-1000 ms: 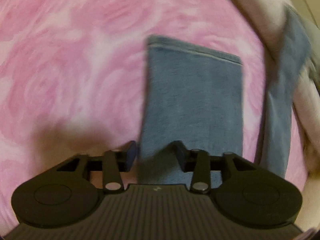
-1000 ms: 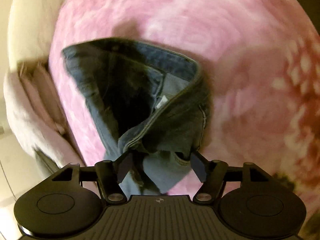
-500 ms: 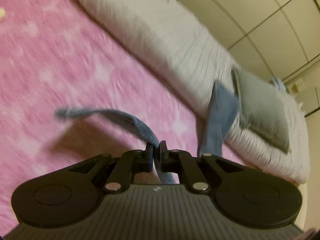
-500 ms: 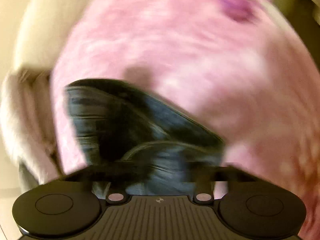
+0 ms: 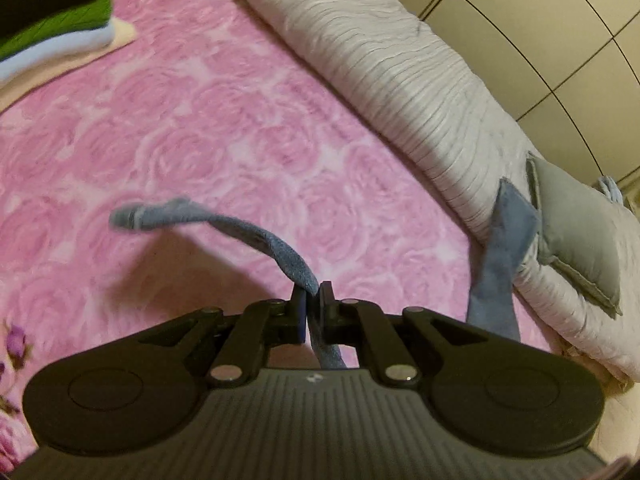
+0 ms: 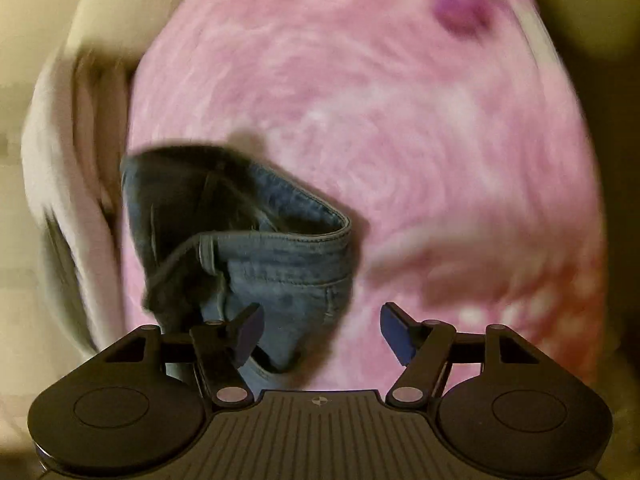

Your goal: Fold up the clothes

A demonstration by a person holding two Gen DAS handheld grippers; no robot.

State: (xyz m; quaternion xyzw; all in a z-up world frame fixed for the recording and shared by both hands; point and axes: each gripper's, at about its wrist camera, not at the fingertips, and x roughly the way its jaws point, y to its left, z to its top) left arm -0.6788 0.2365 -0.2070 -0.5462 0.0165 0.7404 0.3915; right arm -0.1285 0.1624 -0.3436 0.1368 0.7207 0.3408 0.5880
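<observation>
Left gripper (image 5: 313, 298) clamped on a hem of the blue jeans leg (image 5: 256, 238), holding it raised off the pink rose-patterned blanket (image 5: 208, 120); free end curling away over the blanket, shadow beneath. Other leg (image 5: 500, 264) draped down from the ribbed grey bolster (image 5: 380, 60) at the blanket's edge, beside a flat grey cushion (image 5: 576, 232). Stack of folded clothes (image 5: 52, 28) at the blanket's far corner. Right gripper (image 6: 322, 332) spread wide, having just been opening, nothing pinched between the pads; jeans waistband (image 6: 280, 240) lying slack on the blanket just ahead and toward its left finger. Likely mid-fold: carrying the leg hem toward the waist. Next move probably calls for keeping the pinch firm, bringing the hem level over the waistband, then lowering flat without twisting. Denim thick, stitched, stiff at the band, softer and floppy along the leg; blanket plush, embossed; bolster finely ridged.
</observation>
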